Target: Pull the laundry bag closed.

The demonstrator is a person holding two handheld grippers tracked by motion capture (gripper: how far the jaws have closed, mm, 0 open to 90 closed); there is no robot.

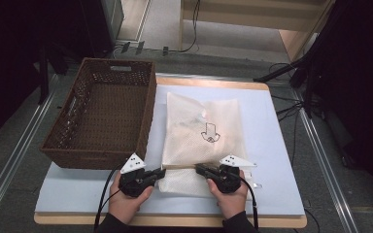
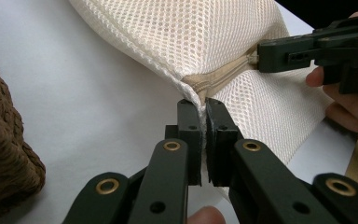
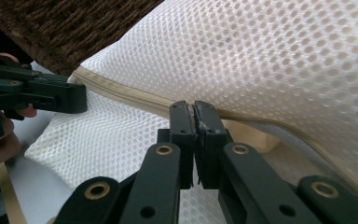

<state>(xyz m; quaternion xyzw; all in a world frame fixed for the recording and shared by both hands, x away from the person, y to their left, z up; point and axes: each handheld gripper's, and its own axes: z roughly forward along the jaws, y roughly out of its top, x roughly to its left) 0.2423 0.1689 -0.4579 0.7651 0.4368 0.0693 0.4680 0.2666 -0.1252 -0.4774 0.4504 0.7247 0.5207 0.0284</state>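
A white mesh bag [image 1: 204, 121] with a beige zip band and a printed arrow lies flat on the pale table cover [image 1: 272, 145]. My left gripper [image 1: 162, 171] is shut on the bag's near left corner, and the left gripper view shows the mesh edge [image 2: 191, 32] pinched between its jaws [image 2: 203, 105]. My right gripper [image 1: 197, 167] is shut on the beige zip band, shown close up in the right gripper view [image 3: 193, 109]. The two grippers face each other a short way apart along the band. In each gripper view the other gripper [image 2: 261, 56] [image 3: 81, 98] shows at the side.
A brown wicker basket [image 1: 145, 121] stands on the left of the table, its near right corner close to the left gripper [image 2: 4, 154]. Black stands and cables lie on the floor beyond the table's right edge [image 1: 291, 111].
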